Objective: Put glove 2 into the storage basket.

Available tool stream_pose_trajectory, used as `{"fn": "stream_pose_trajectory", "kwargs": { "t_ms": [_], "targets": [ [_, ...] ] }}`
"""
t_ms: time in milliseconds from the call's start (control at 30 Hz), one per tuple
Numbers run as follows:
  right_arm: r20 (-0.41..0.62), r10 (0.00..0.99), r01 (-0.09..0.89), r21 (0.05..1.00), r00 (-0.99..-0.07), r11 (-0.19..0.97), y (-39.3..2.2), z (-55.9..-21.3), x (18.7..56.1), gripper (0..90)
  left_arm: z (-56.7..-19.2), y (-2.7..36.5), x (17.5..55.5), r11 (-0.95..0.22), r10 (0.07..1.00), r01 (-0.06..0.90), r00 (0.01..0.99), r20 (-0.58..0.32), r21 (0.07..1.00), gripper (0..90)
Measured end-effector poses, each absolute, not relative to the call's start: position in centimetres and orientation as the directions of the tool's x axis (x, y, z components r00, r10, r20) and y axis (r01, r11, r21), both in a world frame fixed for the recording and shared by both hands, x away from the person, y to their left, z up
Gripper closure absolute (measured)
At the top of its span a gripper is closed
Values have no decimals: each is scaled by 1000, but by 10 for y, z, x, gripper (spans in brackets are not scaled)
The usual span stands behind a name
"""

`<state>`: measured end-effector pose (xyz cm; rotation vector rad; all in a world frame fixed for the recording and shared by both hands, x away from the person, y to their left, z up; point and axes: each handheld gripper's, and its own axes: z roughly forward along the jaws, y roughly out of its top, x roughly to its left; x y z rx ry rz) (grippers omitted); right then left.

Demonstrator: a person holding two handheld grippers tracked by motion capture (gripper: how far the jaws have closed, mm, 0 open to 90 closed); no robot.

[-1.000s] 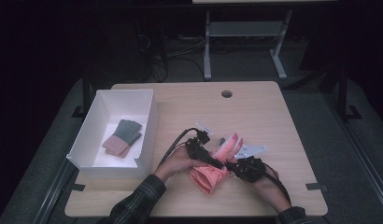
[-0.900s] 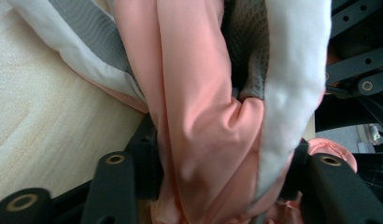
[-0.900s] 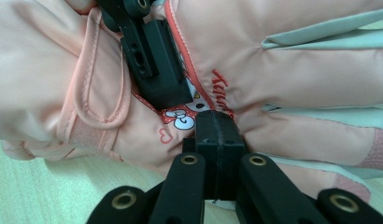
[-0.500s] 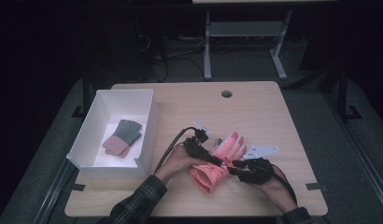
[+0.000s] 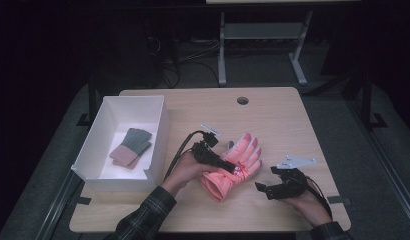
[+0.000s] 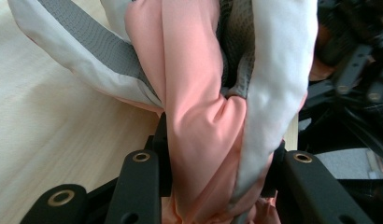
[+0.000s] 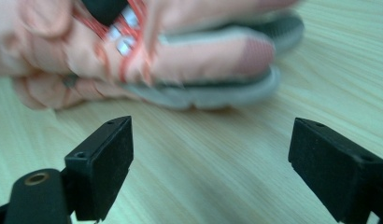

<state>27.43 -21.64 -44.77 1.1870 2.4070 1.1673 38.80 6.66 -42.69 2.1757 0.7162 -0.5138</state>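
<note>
A pink glove pair with grey and white palm panels lies near the table's front middle, fingers pointing away from me. My left gripper reaches over it from the left. Its jaws have just been closing and now pinch bunched pink and white fabric between the pads. My right gripper sits to the right of the glove, apart from it. Its jaws have just been opening, and bare wood shows between them. The glove fingertips lie a short way beyond them.
A white open box stands at the left of the table with a folded grey and pink item inside. A round cable hole sits near the far edge. The table's front edge is close under both hands.
The right gripper has let go of the glove, opened wide and drawn off to the right. The left gripper has tightened on the glove and lifted slightly.
</note>
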Motion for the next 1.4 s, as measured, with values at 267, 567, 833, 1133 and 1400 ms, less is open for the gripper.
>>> {"fn": "stream_pose_trajectory", "kwargs": {
  "t_ms": [267, 567, 833, 1133, 1400],
  "targets": [
    [127, 756, 583, 721, -642, 374, -215, -456, 277, 107, -400, 78, 386, -509, 386, 650, 758, -526, 564, 620],
    [116, 763, 581, 723, -636, 374, -216, -457, 278, 108, -358, 99, 390, -495, 430, 641, 767, -476, 586, 619],
    [109, 772, 588, 716, -627, 376, -217, -459, 279, 108, -322, 128, 393, -446, 486, 658, 747, -453, 607, 619],
    [93, 776, 587, 712, -623, 386, -217, -460, 279, 109, -286, 159, 395, -400, 529, 654, 737, -421, 642, 619],
    [94, 780, 591, 711, -618, 382, -217, -460, 280, 109, -261, 191, 396, -369, 571, 652, 722, -392, 663, 618]
  ]
}}
